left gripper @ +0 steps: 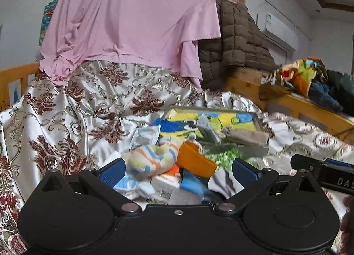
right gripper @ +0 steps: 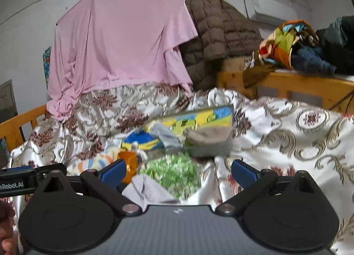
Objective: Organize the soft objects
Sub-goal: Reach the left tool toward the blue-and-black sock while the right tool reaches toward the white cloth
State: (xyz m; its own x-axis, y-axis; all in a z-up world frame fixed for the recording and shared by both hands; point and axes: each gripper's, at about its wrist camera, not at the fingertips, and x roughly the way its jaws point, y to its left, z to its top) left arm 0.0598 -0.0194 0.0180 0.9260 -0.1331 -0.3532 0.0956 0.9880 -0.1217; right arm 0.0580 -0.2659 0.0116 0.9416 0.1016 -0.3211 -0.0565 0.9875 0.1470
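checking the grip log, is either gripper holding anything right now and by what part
Nothing is held. The left gripper and right gripper are both open above the pile, with no cloth between the fingers.

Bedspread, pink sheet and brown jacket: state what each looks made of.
Bedspread: looks like satin or a silky jacquard, judging by its glossy highlights and woven gold scrolls with maroon florals.
Pink sheet: seems a thin matte cotton or jersey; it drapes in soft creases with no shine.
Brown jacket: probably a padded synthetic shell, shown by its puffy quilted squares and dull finish.
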